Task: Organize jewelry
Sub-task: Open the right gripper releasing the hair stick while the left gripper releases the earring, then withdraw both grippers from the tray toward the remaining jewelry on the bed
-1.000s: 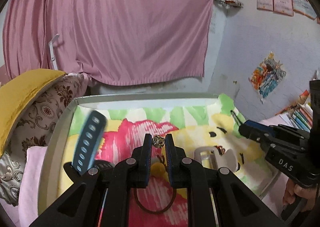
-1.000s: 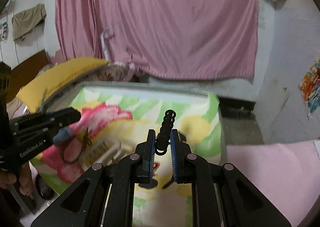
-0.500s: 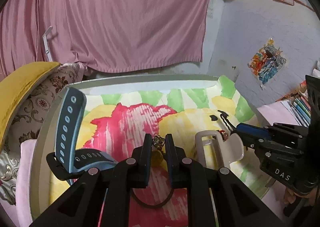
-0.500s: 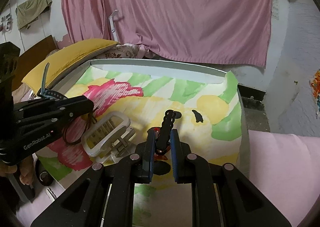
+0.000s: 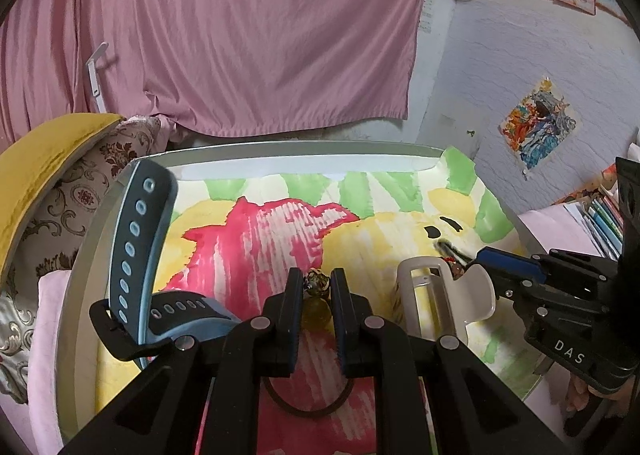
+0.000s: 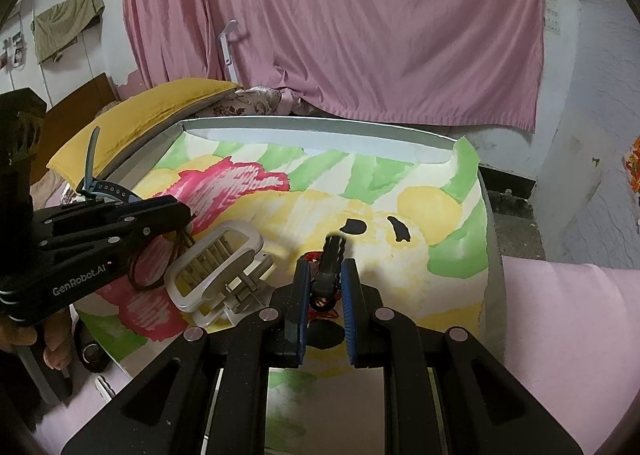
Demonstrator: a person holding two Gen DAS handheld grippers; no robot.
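Note:
My left gripper (image 5: 316, 285) is shut on a bead (image 5: 316, 282) of a brown cord necklace (image 5: 308, 405), whose loop hangs below the fingers just over the painted table cover (image 5: 256, 239). My right gripper (image 6: 325, 281) is shut on a black hair clip (image 6: 332, 255) with red and orange parts, low over the cover. A white hair claw clip (image 6: 218, 267) lies between both grippers; it also shows in the left wrist view (image 5: 440, 295). A dark blue watch with a light blue band (image 5: 136, 255) stands at the left.
The table has a raised grey rim (image 5: 280, 151). A yellow and patterned cushion (image 5: 48, 175) lies to the left. A pink curtain (image 5: 240, 35) hangs behind. Books (image 5: 608, 219) stand at the right. Pink cloth (image 6: 568, 327) lies beside the table's right edge.
Both grippers have come down toward the table cover, each still holding its item. The right gripper with the black clip has moved close beside the white claw clip.

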